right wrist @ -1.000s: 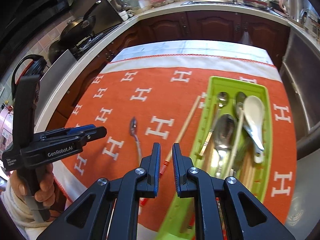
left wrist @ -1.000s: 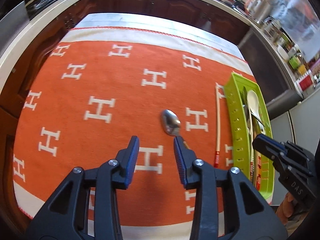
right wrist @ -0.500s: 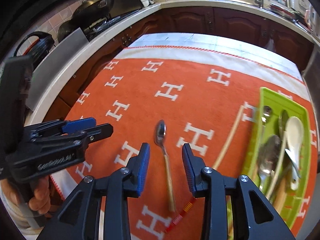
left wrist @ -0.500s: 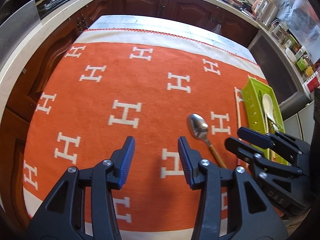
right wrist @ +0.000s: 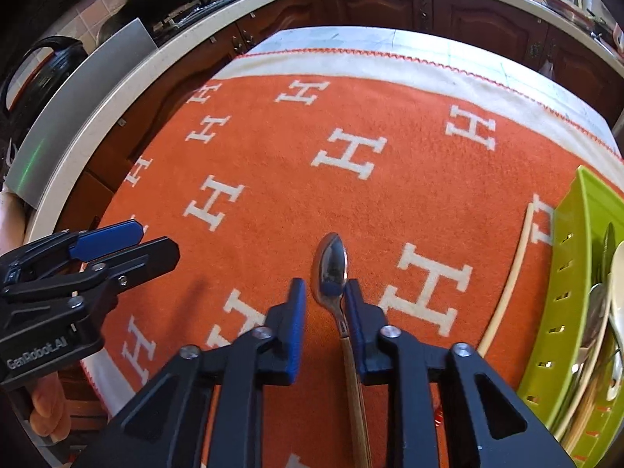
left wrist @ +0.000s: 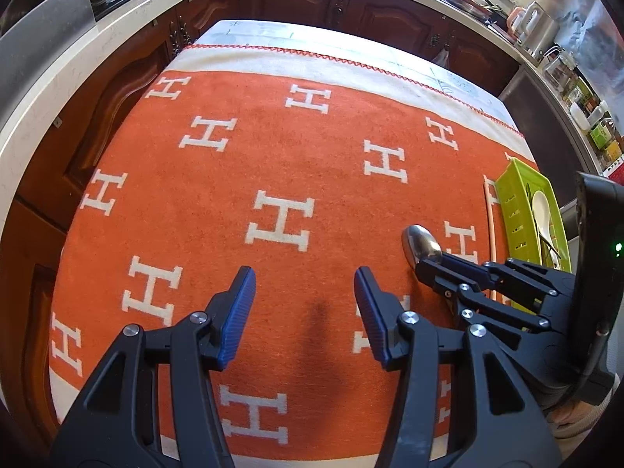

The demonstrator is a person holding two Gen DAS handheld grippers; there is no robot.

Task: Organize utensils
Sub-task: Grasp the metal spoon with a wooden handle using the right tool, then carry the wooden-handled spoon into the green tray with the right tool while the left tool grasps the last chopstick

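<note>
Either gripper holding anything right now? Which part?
Nothing held. The right gripper is open, its fingers straddling the neck of the steel spoon with a wooden handle on the orange cloth. The left gripper is open over bare cloth.

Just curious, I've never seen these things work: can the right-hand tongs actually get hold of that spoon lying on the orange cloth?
Probably yes. The right tongs are open and straddle the spoon at its neck, with nothing between them and it.

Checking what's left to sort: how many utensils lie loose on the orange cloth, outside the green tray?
2: a spoon between the right gripper's open jaws, and a pale chopstick beside the green tray. Others may be hidden.
</note>
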